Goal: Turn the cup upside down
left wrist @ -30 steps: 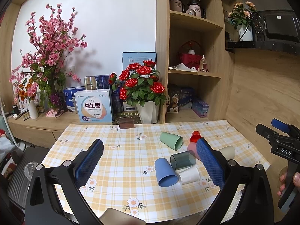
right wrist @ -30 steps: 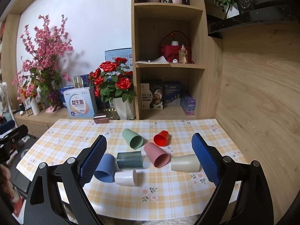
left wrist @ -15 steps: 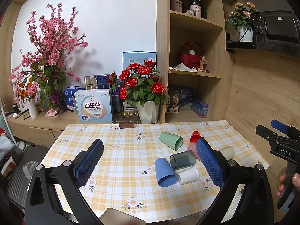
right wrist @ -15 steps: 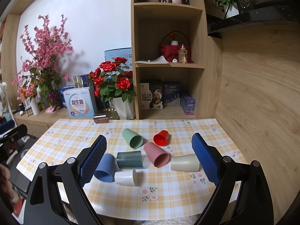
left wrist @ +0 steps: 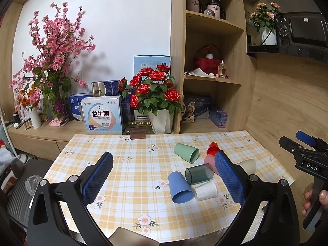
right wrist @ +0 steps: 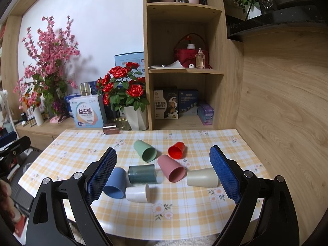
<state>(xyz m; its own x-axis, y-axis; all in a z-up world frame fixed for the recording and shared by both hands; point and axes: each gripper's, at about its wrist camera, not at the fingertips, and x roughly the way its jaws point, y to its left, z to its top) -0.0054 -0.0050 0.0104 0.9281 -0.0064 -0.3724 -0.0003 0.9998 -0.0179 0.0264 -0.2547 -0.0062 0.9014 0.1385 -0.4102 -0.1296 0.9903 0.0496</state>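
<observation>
Several cups lie on their sides on the checked tablecloth [right wrist: 184, 211]: green [right wrist: 144, 150], red [right wrist: 177, 150], pink [right wrist: 171, 168], beige [right wrist: 202, 177], dark clear grey [right wrist: 142, 173], blue [right wrist: 114, 183] and white [right wrist: 137, 193]. In the left wrist view they show as green [left wrist: 186, 152], blue [left wrist: 180, 187], grey [left wrist: 198, 173] and white [left wrist: 205, 190]. My left gripper [left wrist: 164, 176] is open and empty, held above the table's near edge. My right gripper [right wrist: 163, 174] is open and empty, above the cups.
A small brown box [right wrist: 110, 129] lies at the table's far edge. A rose pot [right wrist: 135, 117], product boxes [right wrist: 87, 114] and a wooden shelf unit [right wrist: 184, 69] stand behind. A wood-panel wall [right wrist: 283, 123] borders the right side.
</observation>
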